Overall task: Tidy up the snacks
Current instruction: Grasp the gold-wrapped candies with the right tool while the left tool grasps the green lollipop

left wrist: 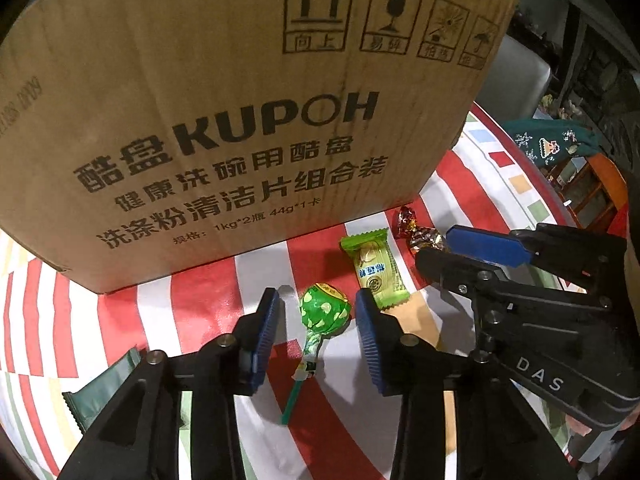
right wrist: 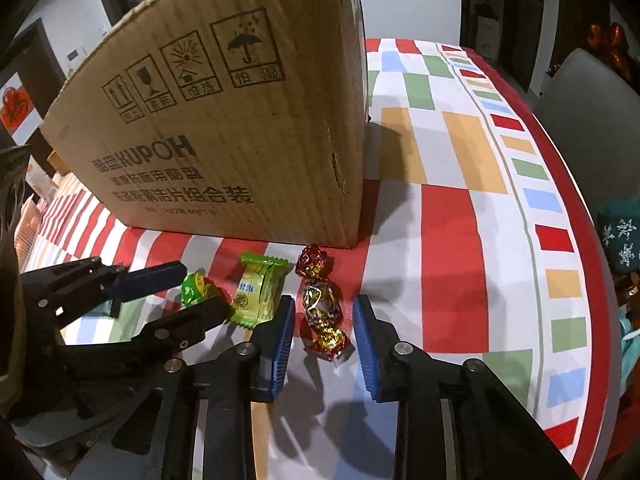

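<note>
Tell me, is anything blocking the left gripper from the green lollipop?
Nothing visible. The green lollipop lies between the left gripper's blue pads, with bare tablecloth either side; pads aren't touching it.

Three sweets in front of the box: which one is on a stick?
The green lollipop, lying between the left hand-held gripper's open fingers. The flat green-yellow packet and the red-gold twist-wrapped candy have no stick.
</note>
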A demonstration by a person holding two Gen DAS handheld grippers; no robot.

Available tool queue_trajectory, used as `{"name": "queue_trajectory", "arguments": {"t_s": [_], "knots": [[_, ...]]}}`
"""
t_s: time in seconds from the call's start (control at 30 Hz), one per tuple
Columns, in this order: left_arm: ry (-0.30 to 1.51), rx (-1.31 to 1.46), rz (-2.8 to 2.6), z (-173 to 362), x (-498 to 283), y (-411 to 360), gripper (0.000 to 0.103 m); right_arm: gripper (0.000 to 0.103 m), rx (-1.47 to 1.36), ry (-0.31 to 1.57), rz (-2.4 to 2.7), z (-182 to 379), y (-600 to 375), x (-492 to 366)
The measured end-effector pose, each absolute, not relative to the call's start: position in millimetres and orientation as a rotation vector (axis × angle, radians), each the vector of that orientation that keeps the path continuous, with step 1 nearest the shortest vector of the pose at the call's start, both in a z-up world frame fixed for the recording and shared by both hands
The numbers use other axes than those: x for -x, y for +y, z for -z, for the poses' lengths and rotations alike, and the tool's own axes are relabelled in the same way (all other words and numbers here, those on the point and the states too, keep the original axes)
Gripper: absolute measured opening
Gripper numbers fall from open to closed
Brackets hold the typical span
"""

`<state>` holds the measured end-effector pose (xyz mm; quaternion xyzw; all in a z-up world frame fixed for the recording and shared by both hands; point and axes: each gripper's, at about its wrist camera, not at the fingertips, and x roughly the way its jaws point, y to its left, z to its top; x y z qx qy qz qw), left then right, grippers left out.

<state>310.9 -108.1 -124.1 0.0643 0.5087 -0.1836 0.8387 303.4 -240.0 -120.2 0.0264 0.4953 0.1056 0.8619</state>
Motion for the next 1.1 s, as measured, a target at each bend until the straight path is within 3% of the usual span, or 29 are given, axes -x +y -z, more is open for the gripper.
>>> {"name": "queue_trajectory", "arguments": {"t_s": [0.17,0.67,1.1], "knots": [[1.084,-0.134,0.407,127,-312,-112,0.025,0.022,-0.065,1.055,-0.23,124,-236,-306],[1.021,-0.077,0.374,99,-279,-97,0.025,0.019,-0.075,1.018,-0.227,109,-237,-282],[0.915,-0.041,0.344,49,-251,-84,0.025,0.019,-0.108,0.878,-0.232,54,-233,-243]]}}
